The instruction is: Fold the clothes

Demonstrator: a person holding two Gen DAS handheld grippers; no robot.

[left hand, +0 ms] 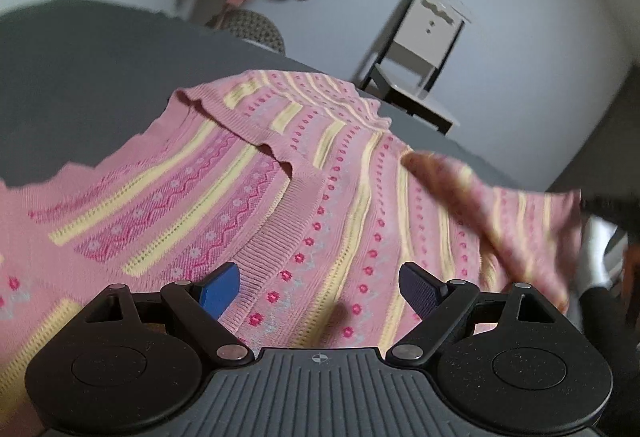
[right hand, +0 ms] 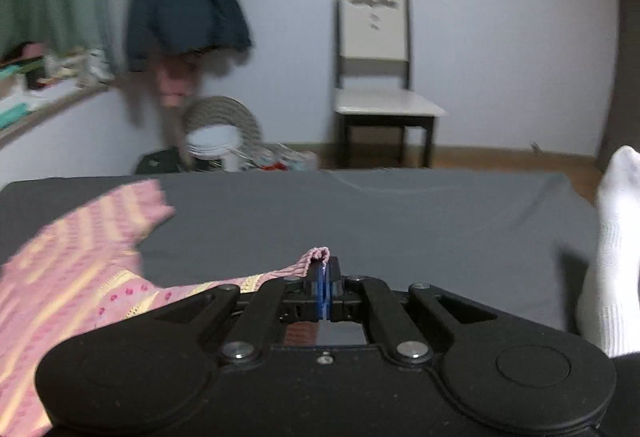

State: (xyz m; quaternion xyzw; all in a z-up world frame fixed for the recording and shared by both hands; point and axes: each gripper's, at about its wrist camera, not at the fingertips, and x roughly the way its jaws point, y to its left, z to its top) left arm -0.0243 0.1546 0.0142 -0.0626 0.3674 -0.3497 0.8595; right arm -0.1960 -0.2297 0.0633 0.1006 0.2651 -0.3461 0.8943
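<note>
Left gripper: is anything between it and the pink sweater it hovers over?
Nothing visible. The left gripper is open directly above the pink sweater, with only knit fabric between its fingers. The right gripper is shut on a sweater edge.

The right gripper was clamped on a ribbed edge of the pink striped knit sweater, which trailed left across the grey sheet. A white-socked foot rested at the right; a chair stood by the wall.
</note>
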